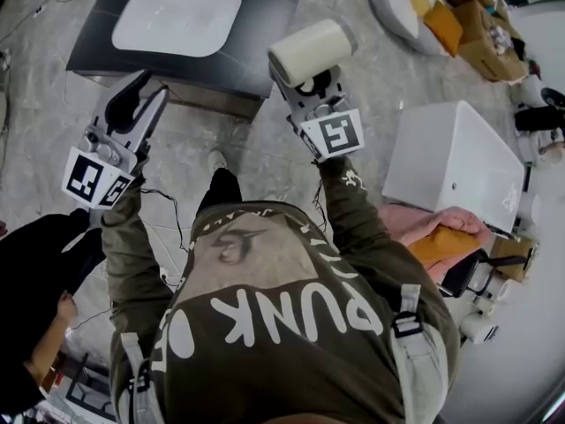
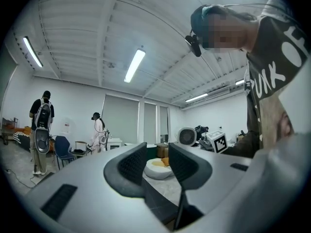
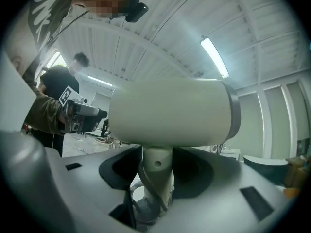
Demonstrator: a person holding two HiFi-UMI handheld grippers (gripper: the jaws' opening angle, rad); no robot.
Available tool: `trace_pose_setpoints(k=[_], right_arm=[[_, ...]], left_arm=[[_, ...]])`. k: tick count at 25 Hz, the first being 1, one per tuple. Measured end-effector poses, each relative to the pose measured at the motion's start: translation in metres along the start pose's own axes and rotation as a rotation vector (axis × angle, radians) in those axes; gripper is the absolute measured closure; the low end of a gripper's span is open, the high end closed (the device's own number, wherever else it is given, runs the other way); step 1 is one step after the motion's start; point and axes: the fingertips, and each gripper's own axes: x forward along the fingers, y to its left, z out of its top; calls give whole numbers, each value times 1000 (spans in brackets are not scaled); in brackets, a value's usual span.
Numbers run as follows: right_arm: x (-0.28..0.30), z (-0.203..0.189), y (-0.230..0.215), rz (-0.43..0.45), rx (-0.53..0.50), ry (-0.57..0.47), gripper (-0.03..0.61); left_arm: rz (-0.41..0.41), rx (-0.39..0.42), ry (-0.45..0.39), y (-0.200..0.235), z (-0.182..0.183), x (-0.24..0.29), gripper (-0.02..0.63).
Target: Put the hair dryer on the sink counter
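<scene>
Jaws of your right gripper (image 3: 156,168) pinch the hair dryer (image 3: 170,111) by its handle (lower end hidden between them), aloft near the dark surface (image 1: 265,34) edge, while those of your left gripper (image 2: 156,163) stand apart, nothing between.

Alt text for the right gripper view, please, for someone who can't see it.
The right gripper is shut on the handle of a cream hair dryer, whose barrel lies crosswise above the jaws. Behind are a ribbed ceiling with a strip light and, at left, the left gripper.
</scene>
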Motion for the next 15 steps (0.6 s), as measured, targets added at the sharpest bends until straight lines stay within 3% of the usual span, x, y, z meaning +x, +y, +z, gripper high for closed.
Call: trace_pose_setpoints(k=[7,15], right_arm=[[63,-25,-4,-37,24,58,388],[90,-77,-23,-23,72,132,388]], left_arm=[[-43,-14,12,74,-13,9,472],[-21,-27,32,92,-31,34,472]])
